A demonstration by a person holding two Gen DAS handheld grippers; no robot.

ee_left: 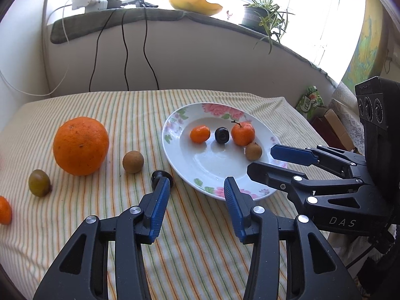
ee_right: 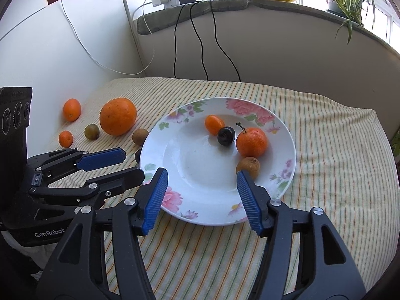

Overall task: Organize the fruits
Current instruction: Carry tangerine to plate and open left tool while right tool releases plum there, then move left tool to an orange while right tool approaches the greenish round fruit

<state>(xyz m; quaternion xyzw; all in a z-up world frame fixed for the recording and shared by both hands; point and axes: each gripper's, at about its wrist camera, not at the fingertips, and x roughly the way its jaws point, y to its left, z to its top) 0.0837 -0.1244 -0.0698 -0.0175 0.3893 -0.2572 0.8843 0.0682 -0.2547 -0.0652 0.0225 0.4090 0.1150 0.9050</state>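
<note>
Step in hand: gathering loose fruit onto the floral plate [ee_right: 287, 135]; four pieces already lie in it, namely a mandarin [ee_right: 251, 142], a dark plum [ee_right: 226, 136], a kumquat [ee_right: 213, 124] and a brown longan [ee_right: 248, 166].
Left tool [ee_left: 197, 187]: fingers spread, nothing held; a second dark plum [ee_left: 160, 175] sits at the tip of its left finger, on the striped cloth just outside the plate rim.
Right tool [ee_right: 202, 183]: fingers spread, empty, hovering over the plate's near rim; the longan sits just ahead of its right finger.
Still on the surface: large orange [ee_left: 80, 145], another longan [ee_left: 133, 161] and a greenish fruit [ee_left: 38, 182], all ahead-left of the left tool.
Next move (judgement): shift the left tool slightly left to bracket the plum, then close gently, since it may roll.
Pose: both tools angled down and forward, side by side.
</note>
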